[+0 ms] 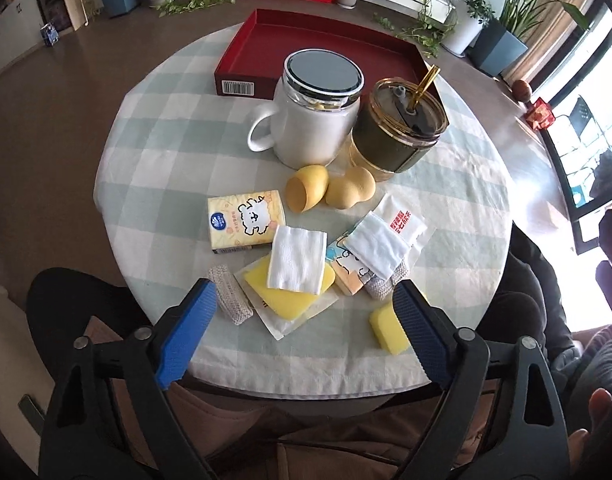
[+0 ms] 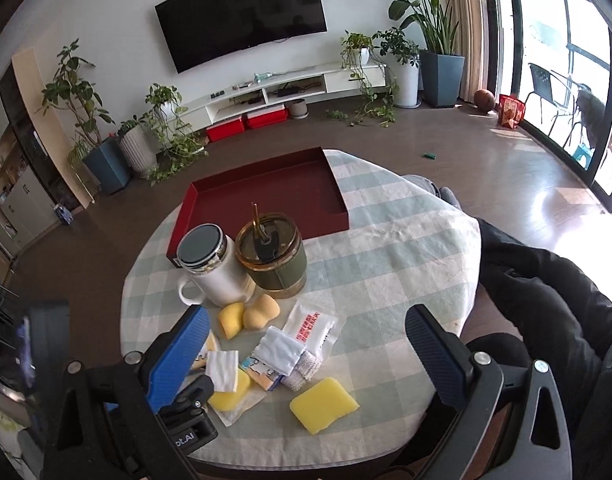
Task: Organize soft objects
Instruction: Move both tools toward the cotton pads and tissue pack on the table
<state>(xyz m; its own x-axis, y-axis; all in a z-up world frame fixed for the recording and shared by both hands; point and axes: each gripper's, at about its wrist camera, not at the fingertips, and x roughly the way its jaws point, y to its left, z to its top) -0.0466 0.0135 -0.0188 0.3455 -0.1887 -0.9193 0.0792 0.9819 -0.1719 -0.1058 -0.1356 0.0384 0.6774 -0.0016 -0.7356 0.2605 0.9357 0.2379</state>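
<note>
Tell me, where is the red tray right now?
The red tray sits empty at the far side of the round table, in both views, just behind the white mug and the green cup.

We observe a living room with a dark brown glossy floor [image 2: 446, 184]. A black television [image 2: 241, 12] is mounted on the white wall [image 2: 117, 36] above a low white media console [image 2: 281, 88], with two red storage boxes [image 2: 245, 122] beneath it. Potted plants [image 2: 438, 36] stand at both ends. Daylight enters through tall glass doors [image 2: 554, 60] at the right, beside a beige curtain [image 2: 462, 12].
</note>
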